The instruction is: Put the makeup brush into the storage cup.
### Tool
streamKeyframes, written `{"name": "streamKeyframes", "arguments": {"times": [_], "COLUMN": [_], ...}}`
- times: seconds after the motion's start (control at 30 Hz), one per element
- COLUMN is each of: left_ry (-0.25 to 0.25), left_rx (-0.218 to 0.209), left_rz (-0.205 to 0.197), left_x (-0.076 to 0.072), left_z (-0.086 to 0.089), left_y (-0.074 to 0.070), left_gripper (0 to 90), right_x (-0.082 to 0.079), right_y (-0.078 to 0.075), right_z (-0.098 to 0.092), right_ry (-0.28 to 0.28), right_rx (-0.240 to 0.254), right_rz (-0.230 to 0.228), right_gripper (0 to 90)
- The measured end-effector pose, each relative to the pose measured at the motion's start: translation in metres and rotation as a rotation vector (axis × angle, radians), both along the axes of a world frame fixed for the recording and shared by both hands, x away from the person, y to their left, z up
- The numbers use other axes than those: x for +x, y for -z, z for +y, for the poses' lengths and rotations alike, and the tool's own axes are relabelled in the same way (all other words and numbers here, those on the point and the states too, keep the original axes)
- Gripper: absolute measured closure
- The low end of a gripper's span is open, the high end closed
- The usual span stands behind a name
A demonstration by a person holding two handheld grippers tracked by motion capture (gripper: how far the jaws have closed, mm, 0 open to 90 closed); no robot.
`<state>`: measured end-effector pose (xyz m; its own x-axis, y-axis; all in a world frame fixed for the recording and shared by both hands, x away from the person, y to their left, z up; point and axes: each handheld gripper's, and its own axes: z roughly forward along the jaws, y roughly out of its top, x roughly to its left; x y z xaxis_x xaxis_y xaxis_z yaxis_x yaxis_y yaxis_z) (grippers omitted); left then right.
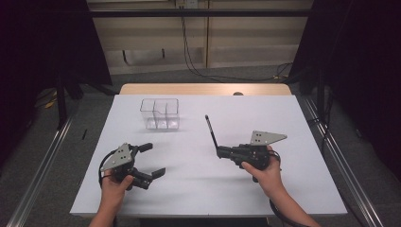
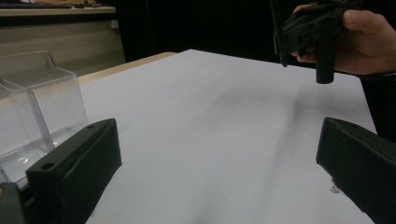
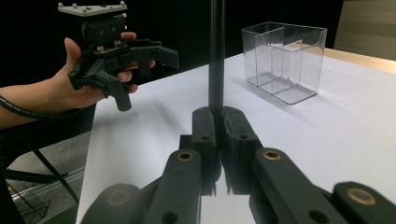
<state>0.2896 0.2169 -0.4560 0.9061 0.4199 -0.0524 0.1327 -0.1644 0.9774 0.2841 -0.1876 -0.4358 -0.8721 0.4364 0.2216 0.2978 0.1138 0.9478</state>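
right tongs [image 3: 218,140] clamp black rod [image 3: 216,56], pointing away upward; left tongs [image 1: 152,160] gape empty.

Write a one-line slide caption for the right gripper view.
Right gripper clamps a thin black stick upright, the clear compartment box beyond on the white table.

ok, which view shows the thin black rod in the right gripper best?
High view: the thin black rod shows full length, angled up from the right gripper. Right gripper view shows its clamped lower shaft; left gripper view, a short piece.
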Motion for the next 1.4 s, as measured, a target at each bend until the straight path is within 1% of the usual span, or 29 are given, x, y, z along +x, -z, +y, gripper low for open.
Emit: {"name": "streamKeyframes", "arguments": {"times": [0.07,0.13,0.2,0.27,0.3,0.33,0.53,0.57,0.73,1.1,1.17,1.27,1.33,1.4], "left_ry": [0.002,0.01,0.017,0.022,0.025,0.03,0.042,0.045,0.053,0.075,0.077,0.08,0.083,0.088], "left_rx": [-0.007,-0.004,-0.015,-0.01,-0.016,-0.01,-0.019,-0.013,-0.035,-0.044,-0.054,-0.051,-0.059,-0.058], "left_rz": [0.0,-0.004,-0.007,-0.009,-0.008,-0.007,0.0,0.001,0.004,-0.005,-0.001,0.002,0.004,0.003], "left_x": [0.001,0.001,0.001,0.001,0.002,0.002,0.004,0.004,0.006,0.013,0.015,0.017,0.018,0.019], "left_z": [-0.002,-0.004,-0.007,-0.009,-0.01,-0.011,-0.018,-0.018,-0.021,-0.037,-0.04,-0.044,-0.048,-0.05], "left_y": [-0.002,-0.004,-0.005,-0.007,-0.008,-0.009,-0.012,-0.013,-0.016,-0.023,-0.024,-0.026,-0.027,-0.028], "left_gripper": [0.0,0.0,0.0,0.0,0.0,0.0,0.0,0.0,0.0,0.0,0.0,0.0,0.0,0.0], "right_x": [0.0,0.0,0.0,0.0,0.0,0.0,0.0,0.0,0.0,0.0,0.0,0.0,0.0,0.0], "right_y": [0.001,0.001,0.001,0.001,0.001,0.001,0.002,0.002,0.003,0.003,0.003,0.003,0.003,0.003], "right_z": [0.0,0.001,0.001,0.001,0.001,0.001,0.0,0.0,0.0,0.0,0.0,0.0,0.0,0.0], "right_ry": [-0.001,-0.004,-0.004,-0.004,-0.004,-0.003,-0.004,-0.004,-0.004,-0.006,-0.005,-0.006,-0.008,-0.008], "right_rx": [0.001,-0.003,-0.002,-0.004,-0.003,-0.003,-0.004,-0.004,-0.005,-0.008,-0.007,-0.008,-0.008,-0.009], "right_rz": [0.002,0.0,0.001,0.002,0.003,0.002,0.003,0.003,0.005,0.003,0.002,0.003,0.002,0.002], "right_gripper": [84.7,84.7,84.7,84.7,84.7,84.7,84.7,84.7,84.7,84.7,84.7,84.7,84.7,84.7]}}
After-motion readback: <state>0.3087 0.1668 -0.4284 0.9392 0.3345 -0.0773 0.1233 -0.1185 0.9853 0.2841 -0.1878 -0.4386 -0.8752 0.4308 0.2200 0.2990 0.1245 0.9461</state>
